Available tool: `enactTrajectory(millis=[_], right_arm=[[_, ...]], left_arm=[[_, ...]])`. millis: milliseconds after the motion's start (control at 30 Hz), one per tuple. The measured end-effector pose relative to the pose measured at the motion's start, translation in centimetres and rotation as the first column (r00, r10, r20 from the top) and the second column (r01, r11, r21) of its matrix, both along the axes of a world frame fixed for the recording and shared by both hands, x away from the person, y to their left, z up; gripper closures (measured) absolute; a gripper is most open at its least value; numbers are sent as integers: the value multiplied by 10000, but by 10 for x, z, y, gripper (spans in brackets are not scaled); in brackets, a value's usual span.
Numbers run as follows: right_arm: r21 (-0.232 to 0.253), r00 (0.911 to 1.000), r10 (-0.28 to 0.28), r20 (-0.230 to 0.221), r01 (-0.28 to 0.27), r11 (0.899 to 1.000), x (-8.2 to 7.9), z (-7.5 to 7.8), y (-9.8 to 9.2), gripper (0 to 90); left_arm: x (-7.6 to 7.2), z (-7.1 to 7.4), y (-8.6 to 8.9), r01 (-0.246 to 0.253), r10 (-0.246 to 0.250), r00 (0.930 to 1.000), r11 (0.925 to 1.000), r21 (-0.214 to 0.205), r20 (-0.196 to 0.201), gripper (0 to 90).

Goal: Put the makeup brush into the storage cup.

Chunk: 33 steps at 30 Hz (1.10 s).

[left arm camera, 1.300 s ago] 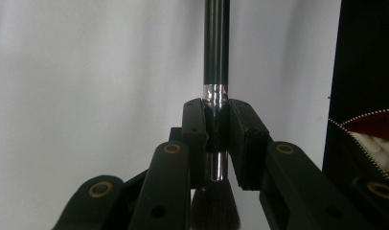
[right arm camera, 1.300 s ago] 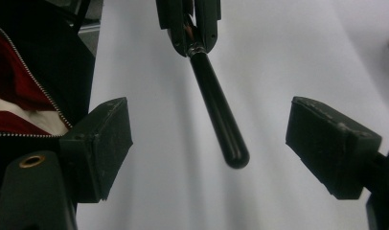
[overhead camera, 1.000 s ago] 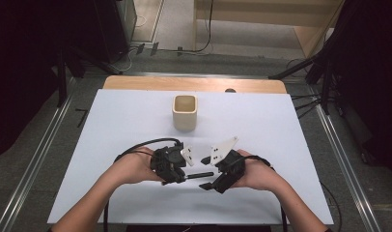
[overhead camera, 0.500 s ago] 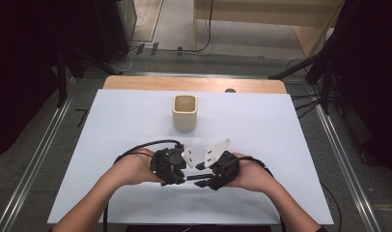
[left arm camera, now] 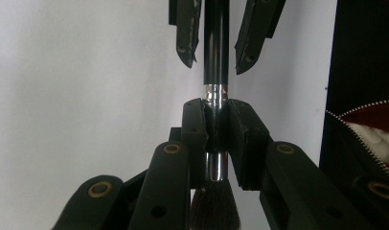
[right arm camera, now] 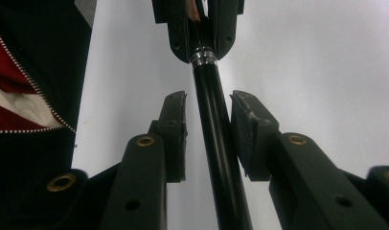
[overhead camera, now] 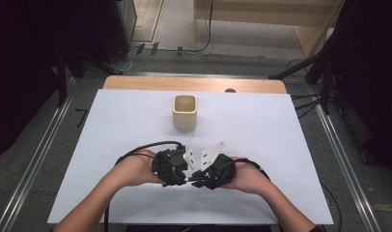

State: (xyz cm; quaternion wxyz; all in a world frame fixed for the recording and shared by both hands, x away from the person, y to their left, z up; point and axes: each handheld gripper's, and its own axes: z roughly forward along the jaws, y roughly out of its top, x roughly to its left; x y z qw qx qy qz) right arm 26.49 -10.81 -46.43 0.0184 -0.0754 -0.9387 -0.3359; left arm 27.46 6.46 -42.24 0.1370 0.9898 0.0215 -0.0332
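Judging by its slim build, the makeup brush (left arm camera: 216,52) should be light and stiff along its handle, with a glossy black lacquer that looks slippery and a soft bristle head that would splay or bend if squeezed; the safest places to take hold are the metal ferrule and the plain shaft, never the hairs. It shows a round black handle, a narrow bright silver ring where handle meets ferrule, a polished ferrule below that, and a dark brown tuft of bristles (left arm camera: 212,206) fanning out at the base of the left gripper's (left arm camera: 216,112) view. That left gripper is pinching the ferrule, its pads (left arm camera: 195,139) pressed tight against both sides of the metal, so the handle runs straight out ahead of its jaws. The right gripper (right arm camera: 208,103) faces it from the handle end, and its jaws have just been closing around the shaft, which lies between them; in its own view a thin gap remains on either side, so the pads (right arm camera: 245,120) are not yet pressing. Seen from above, both tools meet nose to nose just over the white table (overhead camera: 281,125), with the brush bridging them, and a cream cup (overhead camera: 185,111) stands well beyond their tips.
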Motion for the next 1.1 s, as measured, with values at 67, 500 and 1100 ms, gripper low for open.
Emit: enactTrajectory(millis=[67, 500, 1100], right_arm=[[11, 10000, 17, 56, -17, 10000, 0, 0, 0, 743], [12, 9995, 252, -189, -252, 9997, -1, -2, -1, 791], [49, 9998, 70, -181, -69, 10000, 2, -1, -7, 795]], left_arm=[[0, 0, 0, 78, -78, 10000, 10000, 19, -4, 781], [1, 0, 1, -20, 17, 9999, 9998, -204, -143, 757], [9, 12, 18, -639, 612, 9978, 9898, -1270, -252, 504]])
